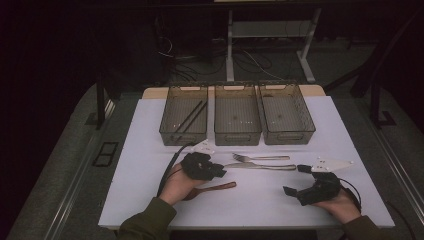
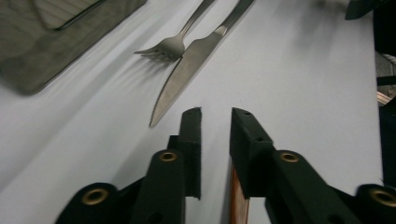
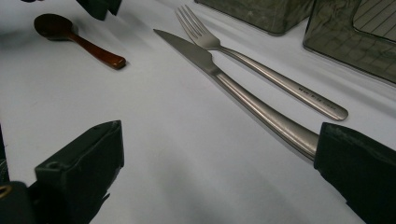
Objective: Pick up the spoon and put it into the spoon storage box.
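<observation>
High view: three bins (image 1: 237, 138), one fork (image 1: 260, 158).

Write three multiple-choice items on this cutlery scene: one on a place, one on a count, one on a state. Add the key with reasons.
1. Where do the chopsticks lie?
A. left bin
B. middle bin
C. on the table

2. How many bins stand in the row?
A. two
B. three
C. four

3. How does the right gripper stand?
A. shut on the fork
B. shut on the spoon
C. open

Key: A, the dark sticks rest in the left bin; B, three bins stand side by side; C, its jaws stand wide apart over bare table.
</observation>
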Motion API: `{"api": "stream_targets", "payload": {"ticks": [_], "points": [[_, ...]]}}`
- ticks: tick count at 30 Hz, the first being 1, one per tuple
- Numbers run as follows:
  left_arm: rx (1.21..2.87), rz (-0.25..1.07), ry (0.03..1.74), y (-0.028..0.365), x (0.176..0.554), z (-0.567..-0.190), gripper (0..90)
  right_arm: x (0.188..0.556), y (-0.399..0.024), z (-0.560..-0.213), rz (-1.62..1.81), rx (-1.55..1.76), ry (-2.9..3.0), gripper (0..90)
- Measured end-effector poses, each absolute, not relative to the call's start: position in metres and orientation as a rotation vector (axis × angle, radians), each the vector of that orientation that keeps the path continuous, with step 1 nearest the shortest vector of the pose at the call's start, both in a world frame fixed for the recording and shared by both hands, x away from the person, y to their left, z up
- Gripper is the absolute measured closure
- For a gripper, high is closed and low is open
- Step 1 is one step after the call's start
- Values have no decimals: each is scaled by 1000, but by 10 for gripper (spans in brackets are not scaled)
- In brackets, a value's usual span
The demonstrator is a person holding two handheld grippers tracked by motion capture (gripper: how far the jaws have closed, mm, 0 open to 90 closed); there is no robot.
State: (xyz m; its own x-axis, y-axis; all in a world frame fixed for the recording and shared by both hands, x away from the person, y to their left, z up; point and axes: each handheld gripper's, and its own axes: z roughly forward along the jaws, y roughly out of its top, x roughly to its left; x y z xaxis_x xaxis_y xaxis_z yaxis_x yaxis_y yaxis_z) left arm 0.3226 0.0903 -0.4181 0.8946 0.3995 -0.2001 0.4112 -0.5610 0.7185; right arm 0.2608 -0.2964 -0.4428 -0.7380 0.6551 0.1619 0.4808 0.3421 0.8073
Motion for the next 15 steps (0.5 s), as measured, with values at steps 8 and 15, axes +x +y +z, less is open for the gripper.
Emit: {"api": "stream_targets", "payload": {"ticks": [8,15], "points": [[2195,-2,604,120,307,-415,533,261,-297,-443,1351,1034,2411,9],[2186,50,634,148,292,-417,423,261,-296,-443,1348,1032,2411,9]]}}
